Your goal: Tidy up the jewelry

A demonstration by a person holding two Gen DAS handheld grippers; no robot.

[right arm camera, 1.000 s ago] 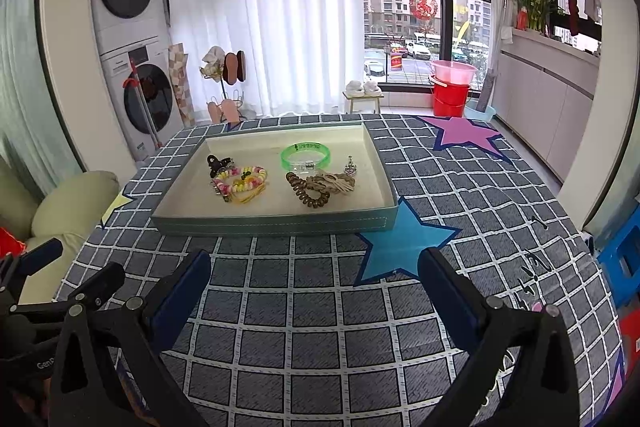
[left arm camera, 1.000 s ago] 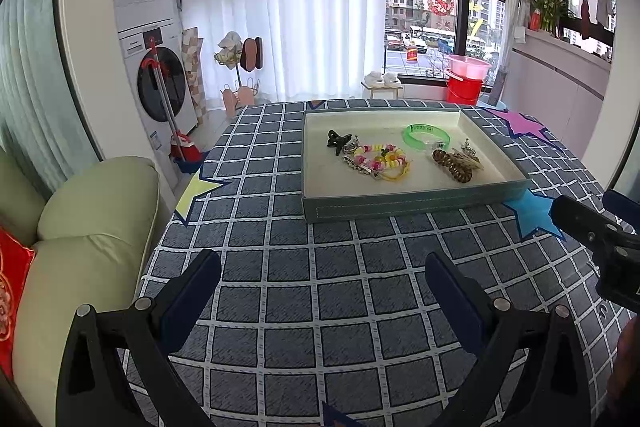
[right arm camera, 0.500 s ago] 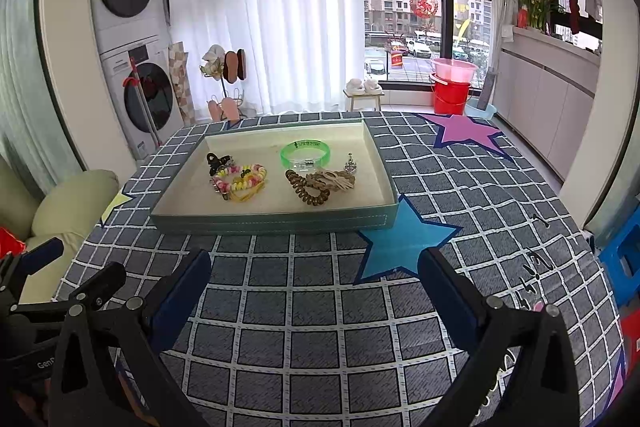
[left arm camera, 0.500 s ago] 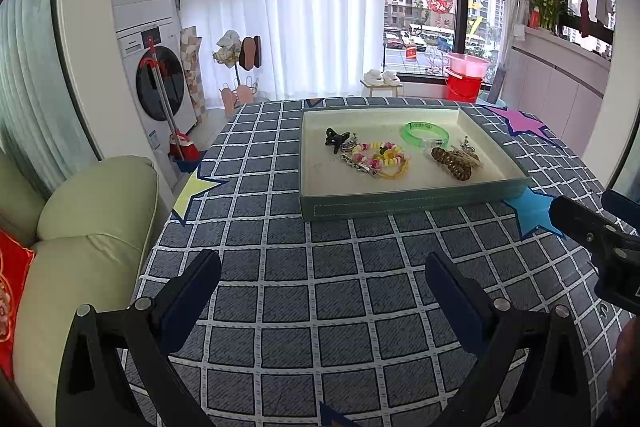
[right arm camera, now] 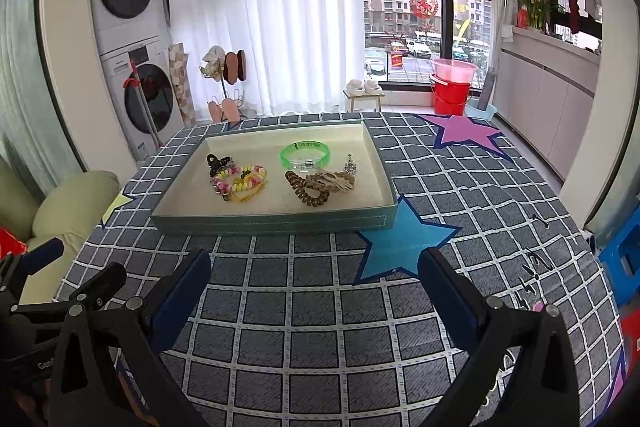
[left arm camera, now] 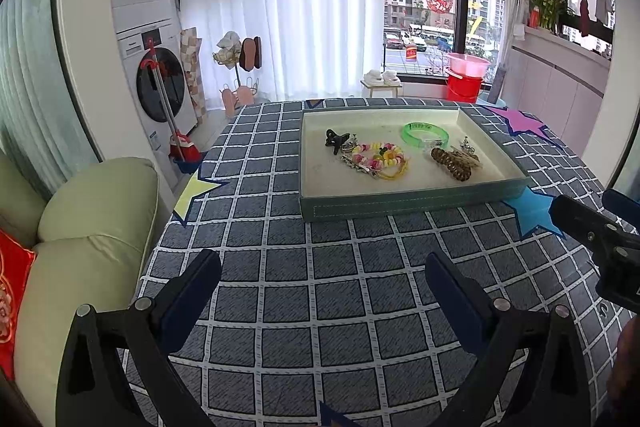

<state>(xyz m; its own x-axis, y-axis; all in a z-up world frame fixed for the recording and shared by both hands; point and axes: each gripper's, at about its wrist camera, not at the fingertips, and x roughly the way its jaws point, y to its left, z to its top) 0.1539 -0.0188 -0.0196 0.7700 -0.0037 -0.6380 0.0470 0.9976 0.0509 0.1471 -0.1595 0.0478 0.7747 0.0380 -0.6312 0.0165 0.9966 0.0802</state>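
A shallow green tray [left arm camera: 400,205] [right arm camera: 272,221] sits on the checked tablecloth, far side. It holds a black hair claw [left arm camera: 335,140] [right arm camera: 218,161], a colourful bead bracelet [left arm camera: 378,155] [right arm camera: 240,181], a green bangle [left arm camera: 424,135] [right arm camera: 305,153], a brown coil hair tie [left arm camera: 450,163] [right arm camera: 308,189] and a small silver charm [right arm camera: 351,165]. My left gripper [left arm camera: 322,287] is open and empty over the cloth, short of the tray. My right gripper [right arm camera: 314,285] is open and empty, also short of the tray.
The table [left arm camera: 320,291] carries star patches, a blue one [right arm camera: 404,241] by the tray's near right corner. A pale green sofa [left arm camera: 80,227] stands left of the table. Washing machines, a curtain and a red bucket [right arm camera: 450,95] stand beyond.
Both views have drifted slightly; the tray sits a touch farther back in frame. Both grippers remain open and empty.
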